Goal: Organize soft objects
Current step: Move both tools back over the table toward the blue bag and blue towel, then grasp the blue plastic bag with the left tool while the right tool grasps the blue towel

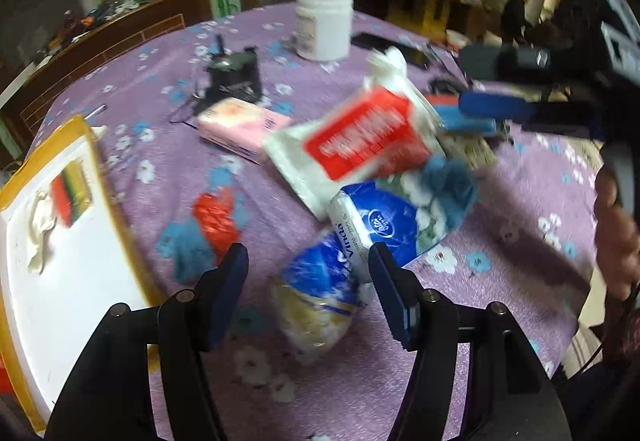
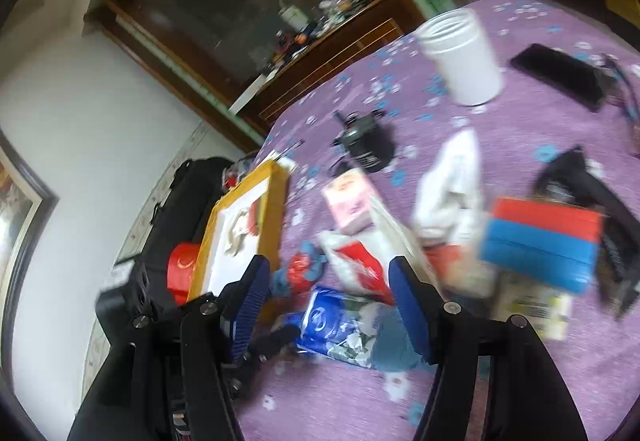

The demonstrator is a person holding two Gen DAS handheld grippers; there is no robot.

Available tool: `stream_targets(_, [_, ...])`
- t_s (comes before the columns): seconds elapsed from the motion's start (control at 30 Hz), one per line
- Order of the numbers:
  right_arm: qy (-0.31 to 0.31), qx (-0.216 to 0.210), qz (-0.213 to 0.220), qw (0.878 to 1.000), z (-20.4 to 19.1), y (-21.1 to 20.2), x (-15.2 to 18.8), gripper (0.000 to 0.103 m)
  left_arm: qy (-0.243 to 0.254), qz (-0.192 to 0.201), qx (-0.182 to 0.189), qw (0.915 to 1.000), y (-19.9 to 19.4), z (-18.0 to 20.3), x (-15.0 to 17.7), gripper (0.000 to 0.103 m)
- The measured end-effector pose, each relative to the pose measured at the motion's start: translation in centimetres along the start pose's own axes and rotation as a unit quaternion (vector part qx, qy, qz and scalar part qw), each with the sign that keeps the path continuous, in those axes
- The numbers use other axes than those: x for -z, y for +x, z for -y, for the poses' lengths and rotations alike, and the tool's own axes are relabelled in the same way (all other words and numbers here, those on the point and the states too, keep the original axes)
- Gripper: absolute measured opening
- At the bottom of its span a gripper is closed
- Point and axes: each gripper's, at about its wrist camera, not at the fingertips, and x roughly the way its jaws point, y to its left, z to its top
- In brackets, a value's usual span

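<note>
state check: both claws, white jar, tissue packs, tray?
left claw: open, empty, above the blue Vinda pack
right claw: open, empty
white jar: upright, no lid
red-label pack: lying tilted on the pile
pink pack: flat on the tablecloth
tray: holds a cloth

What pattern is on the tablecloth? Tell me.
The tablecloth is purple with white and blue flowers, clearest in the left wrist view.
</note>
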Motion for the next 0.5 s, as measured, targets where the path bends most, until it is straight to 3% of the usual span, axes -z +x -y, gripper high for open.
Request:
stream_targets(0.13, [0.014,0.0,0.009,1.0,1.5,-1.0,0.5,0.067,0.005,-0.03,0.036,0.9989,1.1,2.0,0.9,0.066])
stream_targets(0.27, [0.015,0.002,0.007,1.0,2.5,-1.6,0.9,0.067,0.031,-0.014,0.049,0.9982,0.5,4.0,1.9,0.065])
stream_targets(0.33, [0.013,0.009,0.007,1.0,2.9,-1.8,1.3,0.067,0.025,-0.005,0.047,0.9986,0.4,3.9,1.8,0.059])
stream_targets(0.47, [0.015,0.025,0.006,1.0,3.8,-2.3,2.0,0.067,-0.001,0.0,0.055,0.9985,0.4,2.7,1.6,0.035])
stream_targets(0.5, [0.015,0.033,0.006,0.999,4.1,-2.5,2.2,0.067,-0.003,-0.002,0.056,0.9984,0.5,2.6,1.6,0.035])
